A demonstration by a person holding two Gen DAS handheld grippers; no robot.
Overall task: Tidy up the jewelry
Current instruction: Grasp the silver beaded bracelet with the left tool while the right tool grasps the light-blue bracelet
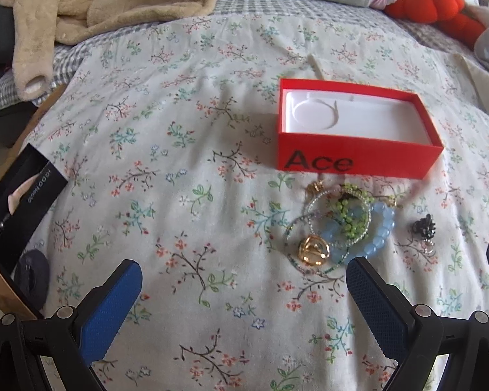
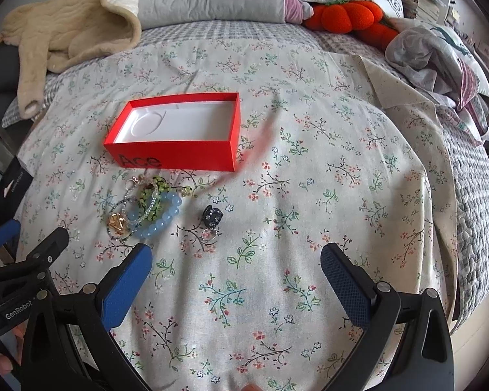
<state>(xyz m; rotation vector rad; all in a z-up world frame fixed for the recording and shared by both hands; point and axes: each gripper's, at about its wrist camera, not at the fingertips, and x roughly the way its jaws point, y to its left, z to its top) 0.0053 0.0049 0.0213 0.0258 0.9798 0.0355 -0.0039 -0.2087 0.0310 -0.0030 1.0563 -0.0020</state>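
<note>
Left wrist view: both grippers, left gripper (image 1: 244, 280) and right gripper (image 2: 236, 268), gape wide and empty over the bed; the tangled bracelets (image 1: 342, 224), light, slippery, snag-prone, lie just before the red box (image 1: 358, 150) — pinch one bead strand

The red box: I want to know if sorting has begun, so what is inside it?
Inside the red box only a bare white moulded insert shows; no jewelry. What lies under the insert is hidden.
</note>
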